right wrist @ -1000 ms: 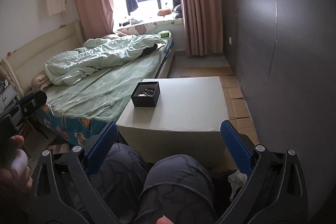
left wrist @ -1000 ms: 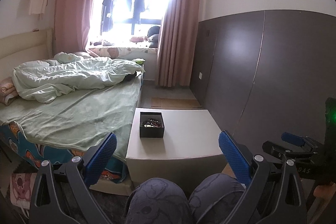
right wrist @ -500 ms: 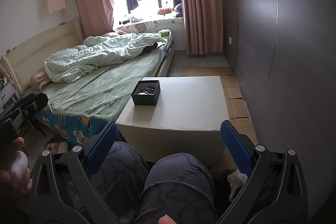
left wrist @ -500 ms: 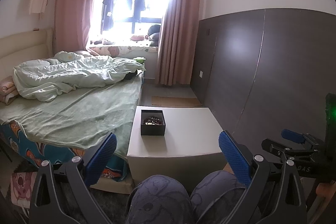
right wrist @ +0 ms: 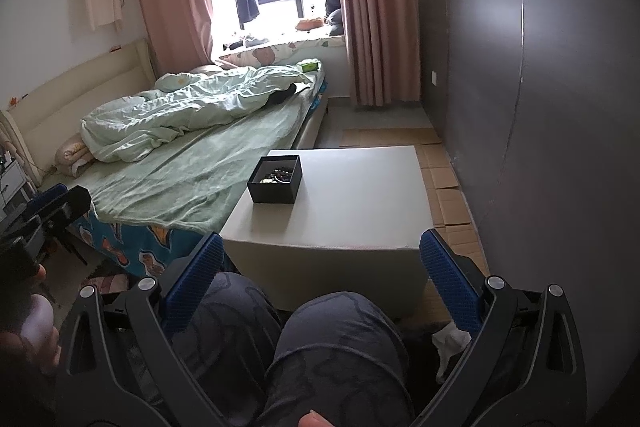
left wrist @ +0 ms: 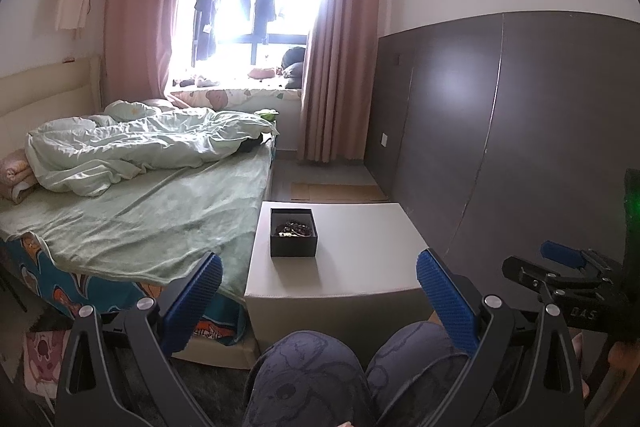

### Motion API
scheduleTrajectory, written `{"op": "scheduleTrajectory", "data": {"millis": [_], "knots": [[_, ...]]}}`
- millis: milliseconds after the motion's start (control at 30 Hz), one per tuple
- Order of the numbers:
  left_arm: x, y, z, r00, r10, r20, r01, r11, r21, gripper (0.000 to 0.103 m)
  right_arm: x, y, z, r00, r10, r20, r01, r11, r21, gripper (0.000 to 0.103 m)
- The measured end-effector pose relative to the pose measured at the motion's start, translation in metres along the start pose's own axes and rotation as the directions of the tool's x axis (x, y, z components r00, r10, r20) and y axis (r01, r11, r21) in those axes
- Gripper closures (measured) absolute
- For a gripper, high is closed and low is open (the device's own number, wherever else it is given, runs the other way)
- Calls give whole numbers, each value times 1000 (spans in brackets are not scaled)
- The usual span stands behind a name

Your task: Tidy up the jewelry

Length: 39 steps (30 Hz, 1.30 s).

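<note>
Beside the bed [left wrist: 132, 219] we are sitting with knees [right wrist: 320, 343] up before a white table [left wrist: 360, 259]. At 11 o'clock on it, the black box [left wrist: 293, 233] is holding jewelry [left wrist: 292, 228]. We are holding left gripper [left wrist: 320, 291] and right gripper [right wrist: 322, 275] apart, empty.

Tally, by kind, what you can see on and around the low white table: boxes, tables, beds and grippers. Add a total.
Black box of jewelry: 1
White table: 1
Bed: 1
Grippers: 2, left gripper and right gripper
Total: 5
</note>
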<state>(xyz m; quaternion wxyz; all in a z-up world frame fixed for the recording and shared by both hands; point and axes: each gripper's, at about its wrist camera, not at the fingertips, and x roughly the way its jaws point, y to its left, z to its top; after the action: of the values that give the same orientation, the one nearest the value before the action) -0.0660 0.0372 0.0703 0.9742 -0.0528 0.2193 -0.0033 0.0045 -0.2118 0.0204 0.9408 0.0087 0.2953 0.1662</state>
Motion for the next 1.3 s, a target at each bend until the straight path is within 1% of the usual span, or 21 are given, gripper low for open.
{"op": "scheduleTrajectory", "data": {"millis": [133, 267, 567, 933, 1300], "knots": [[-1, -2, -2, 1000, -2, 0, 2, 1000, 2, 9, -1, 0, -1, 1000, 6, 2, -6, 1000, 0, 5], [-3, -5, -2, 1000, 15, 8, -15, 1000, 20, 9, 1, -1, -3, 1000, -1, -6, 1, 1000, -6, 5], [-6, -9, -2, 1000, 12, 20, -13, 999, 40, 9, -1, -3, -2, 1000, -1, -5, 1, 1000, -4, 5], [1, -6, -4, 1000, 11, 5, -11, 1000, 26, 9, -3, -5, -4, 1000, -11, -1, 11, 1000, 18, 5], [11, -3, -8, 1000, 12, -11, -12, 1000, 17, 9, 7, -7, -5, 1000, -13, -20, 14, 999, 30, 5]]}}
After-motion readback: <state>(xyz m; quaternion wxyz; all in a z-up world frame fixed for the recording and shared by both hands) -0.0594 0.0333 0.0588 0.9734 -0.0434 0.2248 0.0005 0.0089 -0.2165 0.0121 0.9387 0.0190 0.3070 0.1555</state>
